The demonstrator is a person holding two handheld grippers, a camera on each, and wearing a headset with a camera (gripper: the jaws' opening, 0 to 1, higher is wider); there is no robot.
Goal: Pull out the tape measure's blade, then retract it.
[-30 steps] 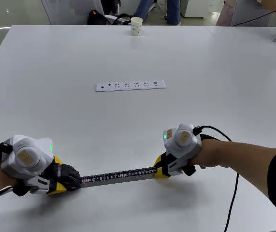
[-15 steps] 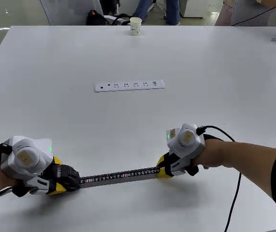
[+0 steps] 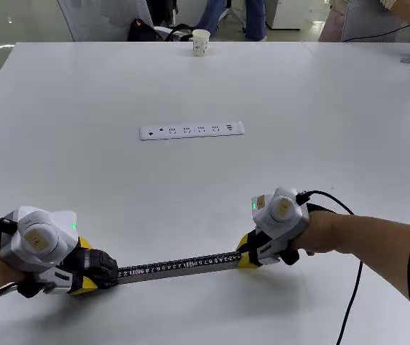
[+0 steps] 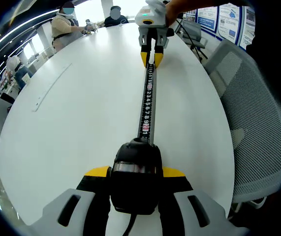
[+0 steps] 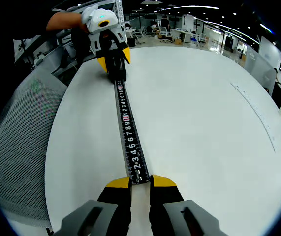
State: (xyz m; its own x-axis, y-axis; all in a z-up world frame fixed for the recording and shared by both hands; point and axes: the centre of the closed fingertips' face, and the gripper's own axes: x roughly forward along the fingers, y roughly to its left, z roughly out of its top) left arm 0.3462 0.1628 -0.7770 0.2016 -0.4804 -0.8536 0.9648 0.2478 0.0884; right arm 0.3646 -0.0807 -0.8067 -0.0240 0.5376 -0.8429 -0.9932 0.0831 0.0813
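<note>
White table, tape measure, power strip, perhaps cup

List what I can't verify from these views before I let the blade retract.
- End hook: right gripper view, hidden inside the right gripper, shut on the blade.
- Sides of the tape measure case: left gripper view, covered by the jaws of the left gripper; head view, too small.
- Power strip switch state: head view, too small.
- Blade's far numbers: both gripper views, too small.

One each: tape measure, power strip, cup; two tongs.
</note>
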